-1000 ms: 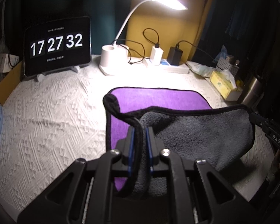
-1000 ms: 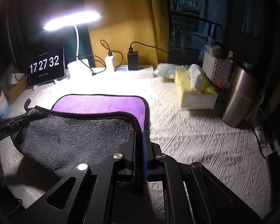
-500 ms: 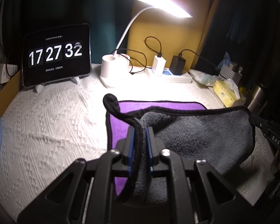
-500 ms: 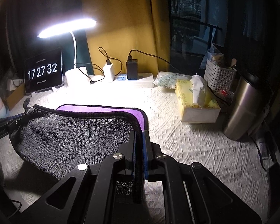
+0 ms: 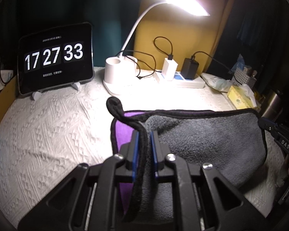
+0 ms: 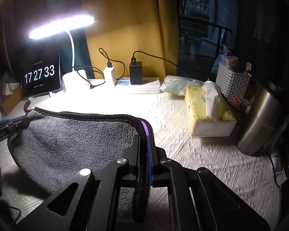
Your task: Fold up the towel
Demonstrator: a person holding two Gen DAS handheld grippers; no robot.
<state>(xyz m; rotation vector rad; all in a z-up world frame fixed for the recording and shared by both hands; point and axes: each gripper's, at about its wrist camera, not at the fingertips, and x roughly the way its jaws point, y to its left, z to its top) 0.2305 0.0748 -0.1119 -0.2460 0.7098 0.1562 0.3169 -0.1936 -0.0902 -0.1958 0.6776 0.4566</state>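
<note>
While both of my grippers pinch a corner each, the towel (image 5: 202, 140) hangs partly lifted over the white knitted tablecloth (image 5: 48, 127), grey side up. My left gripper (image 5: 144, 144) is clenched on the black-bound hem at one near corner, a loop of hem sticking up past its fingers (image 5: 135, 144). My right gripper (image 6: 143, 144) is clenched likewise on the other near corner, the hem running down between its pads.

Progress, as I judge it: the first fold is most of the way over. The raised grey half covers nearly all of the purple face, of which only a strip shows beside the left gripper and a sliver at the right one. The carried edge is not yet laid down on the far edge; what remains is to lower it, align the hems, let go, and perhaps fold again.

Orientation: the towel's long axis runs left to right between my two grippers, parallel to the power strip (image 6: 144, 84) and desk lamp (image 5: 117, 73) behind. The carried edge faces those things.
</note>
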